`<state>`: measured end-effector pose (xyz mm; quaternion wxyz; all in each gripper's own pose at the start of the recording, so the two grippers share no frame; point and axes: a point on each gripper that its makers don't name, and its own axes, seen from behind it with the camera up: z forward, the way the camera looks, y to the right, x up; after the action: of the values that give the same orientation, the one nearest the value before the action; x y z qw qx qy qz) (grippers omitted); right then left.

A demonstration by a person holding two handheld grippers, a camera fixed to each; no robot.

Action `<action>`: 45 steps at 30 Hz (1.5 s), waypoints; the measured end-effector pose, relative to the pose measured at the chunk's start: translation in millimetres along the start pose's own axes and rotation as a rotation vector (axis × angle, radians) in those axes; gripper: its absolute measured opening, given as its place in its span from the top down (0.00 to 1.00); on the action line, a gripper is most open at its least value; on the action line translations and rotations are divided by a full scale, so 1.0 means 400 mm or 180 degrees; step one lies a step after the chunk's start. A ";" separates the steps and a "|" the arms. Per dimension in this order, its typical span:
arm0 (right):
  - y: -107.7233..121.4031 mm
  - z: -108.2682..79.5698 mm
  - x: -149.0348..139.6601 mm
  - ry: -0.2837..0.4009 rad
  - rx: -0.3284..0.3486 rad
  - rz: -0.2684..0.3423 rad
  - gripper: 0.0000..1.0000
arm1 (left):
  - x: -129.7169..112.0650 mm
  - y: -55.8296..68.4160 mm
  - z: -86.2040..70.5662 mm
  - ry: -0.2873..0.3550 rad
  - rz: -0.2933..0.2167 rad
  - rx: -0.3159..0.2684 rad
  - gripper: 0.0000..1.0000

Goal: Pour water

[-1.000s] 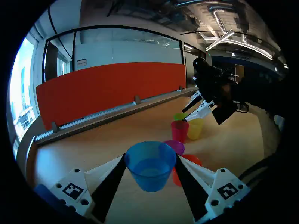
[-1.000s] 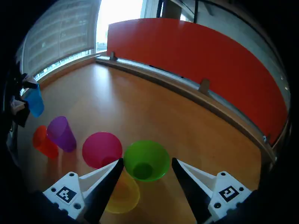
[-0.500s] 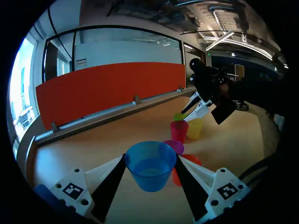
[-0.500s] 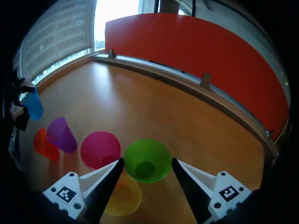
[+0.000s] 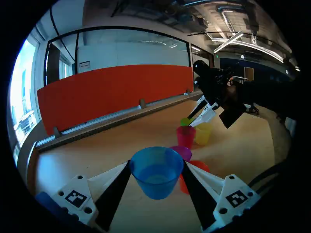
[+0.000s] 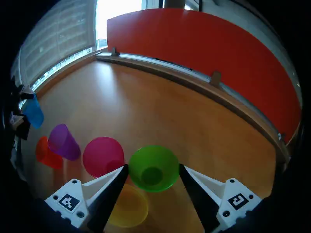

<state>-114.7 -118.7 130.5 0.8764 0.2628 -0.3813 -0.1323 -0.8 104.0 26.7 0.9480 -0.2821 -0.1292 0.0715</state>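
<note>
Water [image 5: 156, 178] lies shallow in the blue cup [image 5: 156, 185], which the left gripper [image 5: 155, 165] has pinched between both fingers, closed to the cup's width and carried upright above the table [image 5: 97, 151]. The plastic looks thin, so I judge the hold should be firm enough not to slip but not so tight that the wall buckles once the cup is tipped.

Just behind it stand the purple cup [image 5: 183, 152] and the orange cup [image 5: 199, 166], close together, then the pink cup [image 5: 186, 136] and the yellow cup [image 5: 203, 133] side by side. The blue cup's way to its target probably runs over or past these four, so it is best kept level and high enough to clear their rims.

Farthest off, the right gripper [image 6: 152, 167] clasps the green cup [image 6: 153, 173] with a finger on each side, mouth up and raised over the yellow cup. Its floor shows bare as far as I can tell, which makes it the likely receiver. The two held cups are well apart, so closing that gap seems to be the step in hand.

To do it well, hold the green cup steady and upright rather than chase the stream with it. Bring the blue lip over the middle of the green mouth before any tilt, then roll the left wrist slowly so the little water runs in a thin line. A quick tip risks a splash over the far rim onto the table before the red panel [image 5: 116, 91].
</note>
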 end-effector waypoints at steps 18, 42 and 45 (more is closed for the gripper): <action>0.002 0.009 -0.015 -0.0114 -0.0018 0.0054 0.01 | -0.009 -0.009 -0.006 -0.0006 -0.0016 0.0018 0.12; -0.011 -0.015 0.037 0.0336 0.0003 0.0203 0.06 | -0.005 -0.015 -0.009 0.0011 -0.0021 0.0049 0.12; -0.009 -0.026 0.050 0.0459 -0.0036 0.0151 0.06 | -0.002 -0.014 -0.011 0.0018 -0.0019 0.0045 0.12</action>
<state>-93.5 -126.7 134.5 0.9059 0.2576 -0.3226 -0.0943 0.1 96.9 26.3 0.9505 -0.2751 -0.1269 0.0688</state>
